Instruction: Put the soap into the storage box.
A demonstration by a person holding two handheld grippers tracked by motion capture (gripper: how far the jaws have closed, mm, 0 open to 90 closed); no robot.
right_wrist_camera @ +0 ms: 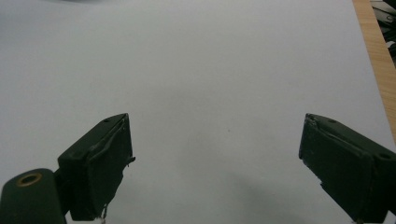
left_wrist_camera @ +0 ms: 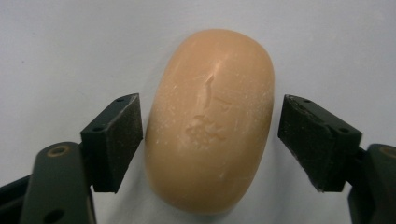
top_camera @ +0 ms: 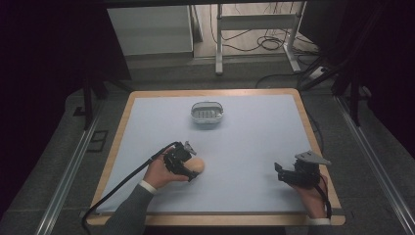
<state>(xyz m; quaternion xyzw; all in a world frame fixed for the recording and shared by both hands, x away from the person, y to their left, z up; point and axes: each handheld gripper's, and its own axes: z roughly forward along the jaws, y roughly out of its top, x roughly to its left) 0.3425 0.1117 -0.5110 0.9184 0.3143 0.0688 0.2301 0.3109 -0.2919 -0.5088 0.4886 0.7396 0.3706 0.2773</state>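
On the counter, from largest to smallest:
Counter [top_camera: 254, 147]: a pale blue-white surface with a wooden edge; dark floor, cables and a white frame lie beyond its far side.
Left forearm: comes in from the bottom left in a grey sleeve with a white cuff and angles up toward the middle of the counter; the hand [top_camera: 159, 172] wraps the gripper body from behind, wrist low near the surface.
Right hand [top_camera: 313, 196]: enters at the bottom right corner and holds its gripper near the counter's right edge, pointing left across the bare surface.
Left gripper [top_camera: 192, 169]: held low and aimed right at the soap, its black cable trailing back to the bottom left.
Right gripper [top_camera: 280, 172]: carries a grey three-cornered plate on top and is well apart from the soap.
Dish [top_camera: 207, 112]: a small clear oval container at the far middle of the counter, well apart from both grippers.
Soap [left_wrist_camera: 210, 119]: a peach oval bar lying flat on the counter, left of centre, with a scuffed mark on top.
Left fingers [left_wrist_camera: 114, 140]: spread to either side of the soap, a narrow gap showing on each side, not pressing it.
Right fingers [right_wrist_camera: 100, 163]: spread wide over bare counter, holding nothing.
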